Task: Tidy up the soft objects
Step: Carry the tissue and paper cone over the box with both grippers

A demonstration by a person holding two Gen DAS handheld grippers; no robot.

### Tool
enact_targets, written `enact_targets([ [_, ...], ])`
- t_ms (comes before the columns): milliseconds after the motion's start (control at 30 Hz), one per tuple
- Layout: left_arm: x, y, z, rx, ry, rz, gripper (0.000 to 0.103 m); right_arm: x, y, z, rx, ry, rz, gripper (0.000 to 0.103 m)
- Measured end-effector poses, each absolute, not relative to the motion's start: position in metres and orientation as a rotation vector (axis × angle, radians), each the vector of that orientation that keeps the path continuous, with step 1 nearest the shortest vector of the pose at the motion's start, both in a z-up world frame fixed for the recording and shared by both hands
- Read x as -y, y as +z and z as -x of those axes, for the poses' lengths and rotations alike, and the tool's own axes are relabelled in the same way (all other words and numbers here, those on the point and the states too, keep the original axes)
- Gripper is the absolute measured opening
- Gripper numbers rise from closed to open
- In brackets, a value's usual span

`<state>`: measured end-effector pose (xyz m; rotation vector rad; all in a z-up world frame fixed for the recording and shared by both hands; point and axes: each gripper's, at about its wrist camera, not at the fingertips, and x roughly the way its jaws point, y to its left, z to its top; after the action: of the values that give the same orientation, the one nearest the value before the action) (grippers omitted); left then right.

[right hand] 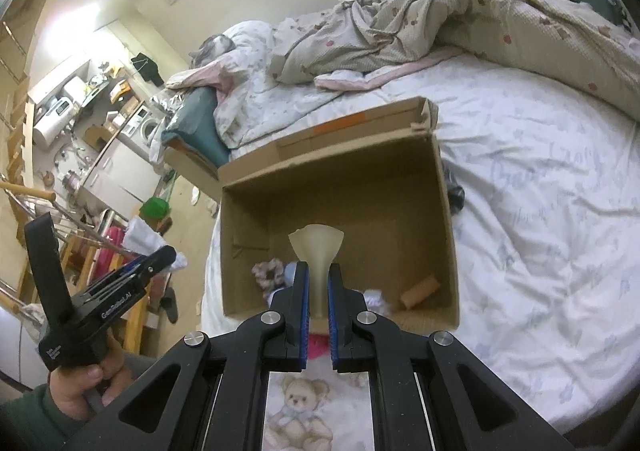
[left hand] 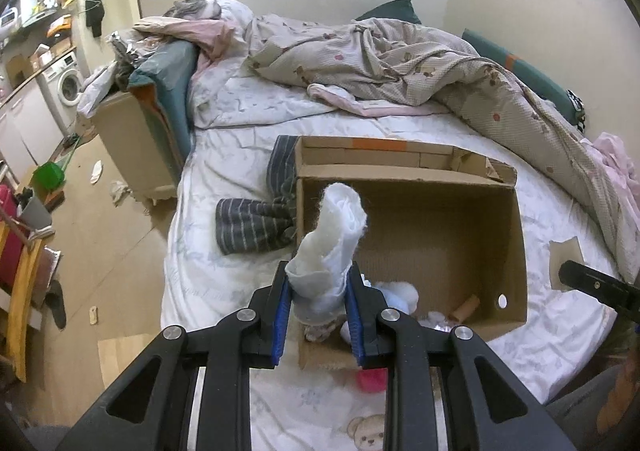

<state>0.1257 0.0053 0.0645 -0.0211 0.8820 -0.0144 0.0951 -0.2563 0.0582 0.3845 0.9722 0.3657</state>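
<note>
Left wrist view: my left gripper (left hand: 318, 303) pinched a white fluffy cloth (left hand: 330, 247) over the near-left corner of the cardboard box (left hand: 516, 251). A few soft items already lay inside; a striped garment (left hand: 250, 227) remained just outside its left wall.

Right wrist view: my right gripper (right hand: 318, 293) squeezed a pale squashy piece (right hand: 318, 251) above the box's near edge, not yet dropped.

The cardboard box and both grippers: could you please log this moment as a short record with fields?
surface: bed sheet
container: open cardboard box on the bed
left gripper: shut on a white fluffy wad, held at the box's near left corner
right gripper: shut on a pale flared soft piece, over the box's near edge
box contents: floral scrunchie, brown cylinder, white and blue soft bits
beside box: striped grey cloth
</note>
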Motion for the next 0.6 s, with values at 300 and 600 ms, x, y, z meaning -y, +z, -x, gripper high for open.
enact_targets([
  [300,0.009,0.036,-0.155,-0.918,-0.047,0.018,0.023,0.265,0.023,-0.12,-0.995,0.329,-0.396,0.009],
  [600,0.014,-0.014,-0.172,-1.043,-0.062,0.057,0.023,0.258,-0.018,-0.133,-1.093,0.314,-0.398,0.009],
])
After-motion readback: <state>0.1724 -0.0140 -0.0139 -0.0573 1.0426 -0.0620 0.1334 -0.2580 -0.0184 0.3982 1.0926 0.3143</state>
